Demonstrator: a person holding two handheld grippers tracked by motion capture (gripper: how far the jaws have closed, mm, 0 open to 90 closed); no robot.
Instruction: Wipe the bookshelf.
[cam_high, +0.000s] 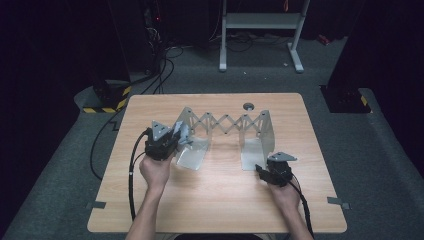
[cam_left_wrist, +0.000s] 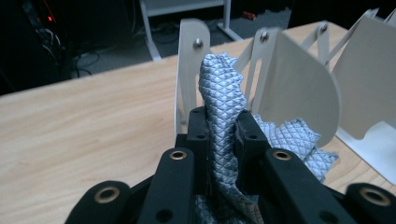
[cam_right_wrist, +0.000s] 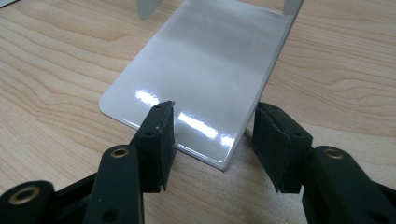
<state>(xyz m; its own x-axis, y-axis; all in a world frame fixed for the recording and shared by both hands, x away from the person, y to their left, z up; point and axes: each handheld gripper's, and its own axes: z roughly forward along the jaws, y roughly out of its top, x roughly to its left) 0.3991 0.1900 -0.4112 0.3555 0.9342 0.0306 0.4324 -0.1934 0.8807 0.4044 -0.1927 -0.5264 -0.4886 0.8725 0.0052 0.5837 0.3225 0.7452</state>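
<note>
**Cloth clamped at left end of rack; right gripper parted at the right foot plate**

Left gripper (cam_high: 172, 139): jaws pressed together on a grey quilted cloth (cam_left_wrist: 223, 100). In the left gripper view the cloth rises in a twisted bunch from between the pads, and a loose part of it lies on the bench just right of the jaws. The bunch stands directly in front of the left upright of the white expanding rack (cam_left_wrist: 299, 88), near the rivet at its top; whether cloth and upright touch cannot be told.

Right gripper (cam_right_wrist: 212, 140): jaws apart, nothing between the pads. They straddle the near corner of the rack's right foot plate (cam_right_wrist: 205, 74), which lies flat and glossy on the bench. One jaw sits over the plate's edge, the other over bare wood beside it; contact cannot be told.

Rack: stands across the middle of the bench (cam_high: 215, 200), scissor lattice stretched between its two end panels, foot plates pointing toward the near edge. Left gripper at its left end, right gripper at its right end, well apart. A small round grey fitting (cam_high: 248, 106) sits near the bench's far edge, behind the rack.
</note>
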